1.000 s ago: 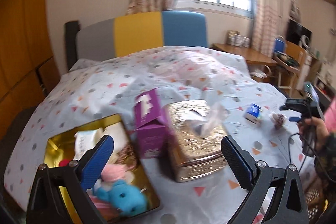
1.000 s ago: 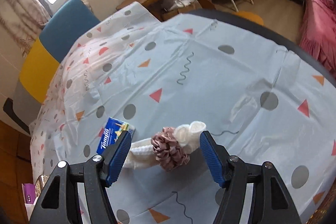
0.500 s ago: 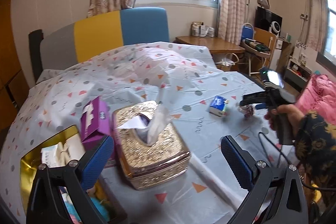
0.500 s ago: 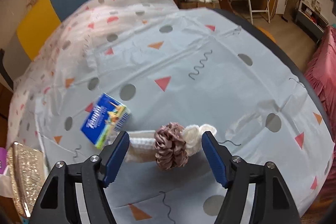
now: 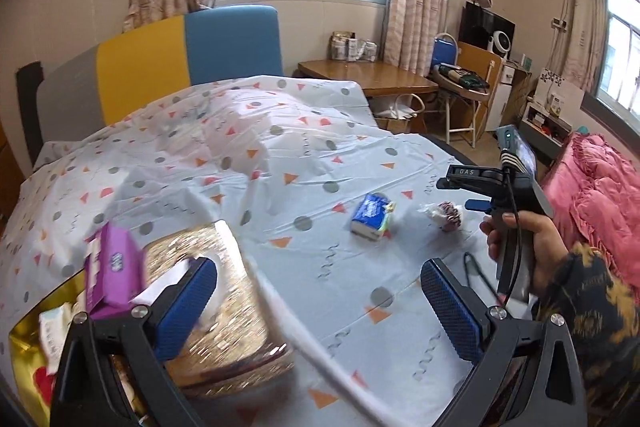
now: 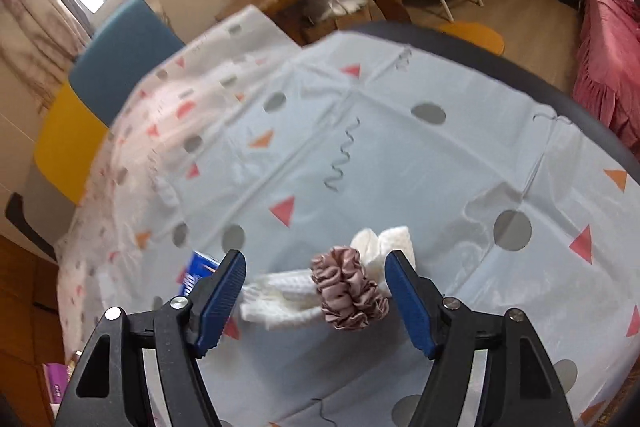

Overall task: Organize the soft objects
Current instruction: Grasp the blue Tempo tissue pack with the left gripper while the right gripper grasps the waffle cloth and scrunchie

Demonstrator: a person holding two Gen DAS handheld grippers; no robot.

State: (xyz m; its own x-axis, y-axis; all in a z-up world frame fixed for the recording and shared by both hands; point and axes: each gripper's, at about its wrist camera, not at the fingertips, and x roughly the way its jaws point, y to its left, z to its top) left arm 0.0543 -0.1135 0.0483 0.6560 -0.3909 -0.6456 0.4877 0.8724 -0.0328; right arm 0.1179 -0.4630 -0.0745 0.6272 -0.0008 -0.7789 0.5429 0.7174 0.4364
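A white knitted headband [image 6: 280, 301] with a dusty-pink scrunchie [image 6: 347, 293] around it lies on the patterned tablecloth. My right gripper [image 6: 316, 301] is open, its blue fingers on either side of the bundle, just above the cloth. The bundle also shows in the left wrist view [image 5: 447, 215], under the right gripper [image 5: 478, 187]. My left gripper [image 5: 320, 299] is open and empty above the gold tissue box [image 5: 216, 307]. A gold tray [image 5: 24, 339] with soft things sits at the lower left.
A blue tissue pack [image 5: 370, 215] lies left of the bundle and is partly hidden behind my left finger in the right wrist view [image 6: 198, 269]. A purple box [image 5: 112, 271] stands beside the tissue box. The table edge [image 6: 520, 75] curves at the right.
The left gripper has swung right, from over the gold tray toward the table's middle. The right gripper has come closer around the headband and scrunchie.
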